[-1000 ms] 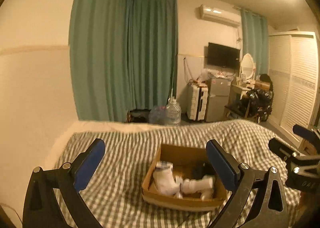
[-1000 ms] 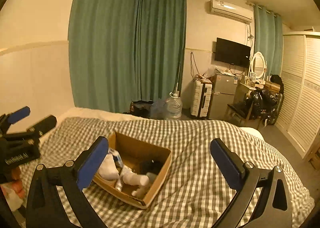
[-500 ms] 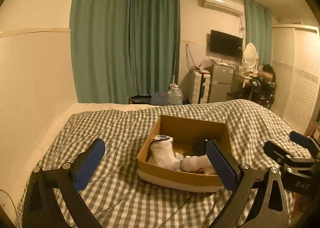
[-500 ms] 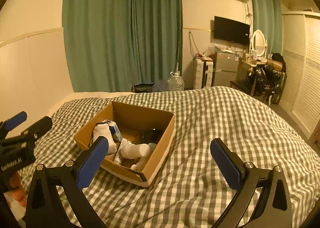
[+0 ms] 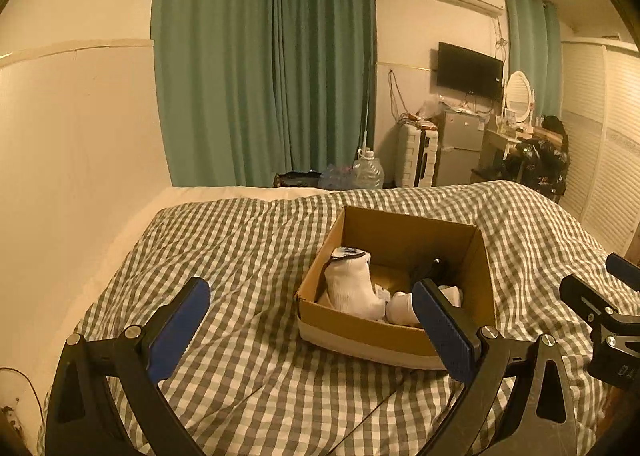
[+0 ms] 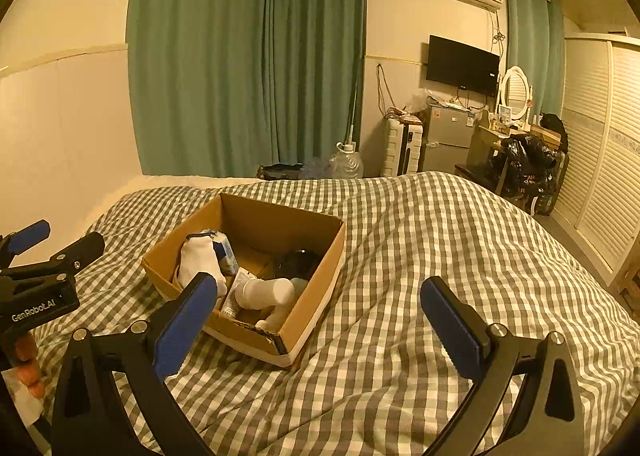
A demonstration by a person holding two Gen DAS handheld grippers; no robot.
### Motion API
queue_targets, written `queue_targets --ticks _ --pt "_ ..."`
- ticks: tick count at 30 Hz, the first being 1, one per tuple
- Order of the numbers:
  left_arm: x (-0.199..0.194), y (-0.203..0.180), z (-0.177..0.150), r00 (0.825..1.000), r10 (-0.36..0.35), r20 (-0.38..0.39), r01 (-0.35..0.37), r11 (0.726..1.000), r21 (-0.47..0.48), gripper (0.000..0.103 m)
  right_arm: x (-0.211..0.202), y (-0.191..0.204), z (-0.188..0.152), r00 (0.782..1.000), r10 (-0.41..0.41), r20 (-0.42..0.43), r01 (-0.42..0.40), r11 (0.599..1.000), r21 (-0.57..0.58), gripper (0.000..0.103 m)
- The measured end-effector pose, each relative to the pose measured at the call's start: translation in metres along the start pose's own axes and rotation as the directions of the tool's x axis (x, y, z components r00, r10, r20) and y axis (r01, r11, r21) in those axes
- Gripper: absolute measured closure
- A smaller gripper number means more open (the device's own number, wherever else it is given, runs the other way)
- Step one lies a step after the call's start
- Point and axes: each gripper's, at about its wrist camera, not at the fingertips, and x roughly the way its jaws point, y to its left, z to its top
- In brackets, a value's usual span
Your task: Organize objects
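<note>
An open cardboard box (image 5: 360, 334) (image 6: 320, 288) sits on a grey checked bedspread (image 5: 248, 248) (image 6: 440, 240). Inside lie a white sock (image 5: 350, 288) (image 6: 198, 260), a rolled white sock (image 5: 400, 308) (image 6: 264, 292), a small carton (image 6: 224, 252) and a dark object (image 5: 430, 268) (image 6: 298, 262). My left gripper (image 5: 312, 328) is open and empty, held above the bed just before the box. My right gripper (image 6: 316, 320) is open and empty, above the bed to the right of the box. Each gripper shows at the edge of the other's view, the right (image 5: 600, 308) and the left (image 6: 40, 256).
A cream wall (image 5: 80, 136) runs along the bed's left side. Beyond the bed's far end hang green curtains (image 5: 264, 68), with a water jug (image 5: 368, 174), a white suitcase (image 5: 416, 160), a small fridge (image 5: 460, 144), a cluttered desk (image 5: 528, 152) and louvred wardrobe doors (image 5: 608, 144).
Both grippers have tilted down and come closer to the box, which now looks larger and lower in both views. Both stay open and empty.
</note>
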Motion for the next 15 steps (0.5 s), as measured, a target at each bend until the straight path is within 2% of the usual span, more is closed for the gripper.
queue_targets --ticks 15 --pt "0.0014 0.0004 -0.0012 1.000 0.004 0.002 -0.004 1.000 0.012 0.000 0.0022 0.0051 -0.0021 1.000 -0.002 -0.005 0.002 1.000 -0.017 0.001"
